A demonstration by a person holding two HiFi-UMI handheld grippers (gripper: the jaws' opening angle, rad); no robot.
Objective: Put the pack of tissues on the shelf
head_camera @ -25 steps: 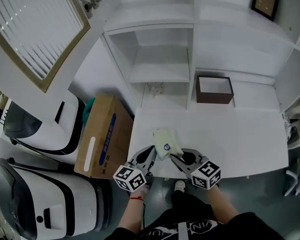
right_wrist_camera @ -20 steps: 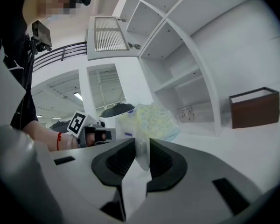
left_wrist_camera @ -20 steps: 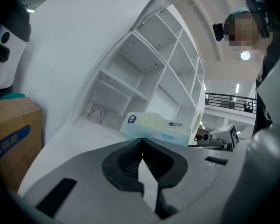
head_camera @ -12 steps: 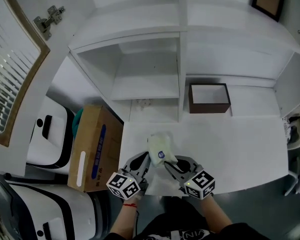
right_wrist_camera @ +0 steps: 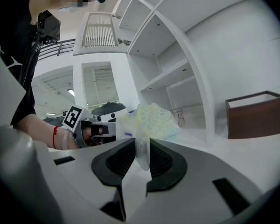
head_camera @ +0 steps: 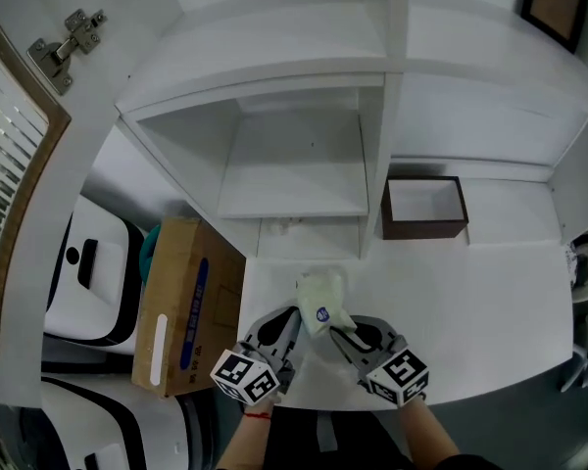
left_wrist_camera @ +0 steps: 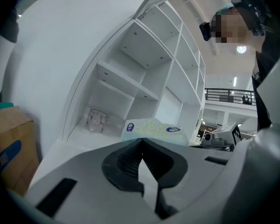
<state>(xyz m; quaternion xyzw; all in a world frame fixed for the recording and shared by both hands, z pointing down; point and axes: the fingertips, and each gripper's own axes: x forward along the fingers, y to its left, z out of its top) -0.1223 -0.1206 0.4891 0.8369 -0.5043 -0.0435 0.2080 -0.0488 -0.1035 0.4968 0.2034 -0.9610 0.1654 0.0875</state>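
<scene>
The pack of tissues (head_camera: 320,295) is a pale yellow-green soft pack with small blue labels, held just above the white counter (head_camera: 490,302) between both grippers. My left gripper (head_camera: 293,319) is shut on its near left edge, and the pack (left_wrist_camera: 154,127) shows just past the left gripper (left_wrist_camera: 141,141) jaw tips. My right gripper (head_camera: 335,327) is shut on the clear wrapper at the right end; the right gripper (right_wrist_camera: 142,149) pinches that flap of the pack (right_wrist_camera: 151,119). The white shelf unit (head_camera: 296,179) stands straight ahead, its compartments open.
A clear glass (left_wrist_camera: 96,120) sits in the lowest compartment, also visible as the glass (right_wrist_camera: 178,116) in the right gripper view. A brown open box (head_camera: 423,207) stands on the counter to the right. A cardboard box (head_camera: 177,306) and white machines (head_camera: 83,280) sit on the floor left.
Both grippers have carried the pack forward over the counter toward the shelf, which now looks closer. The grip on the pack is unchanged.
</scene>
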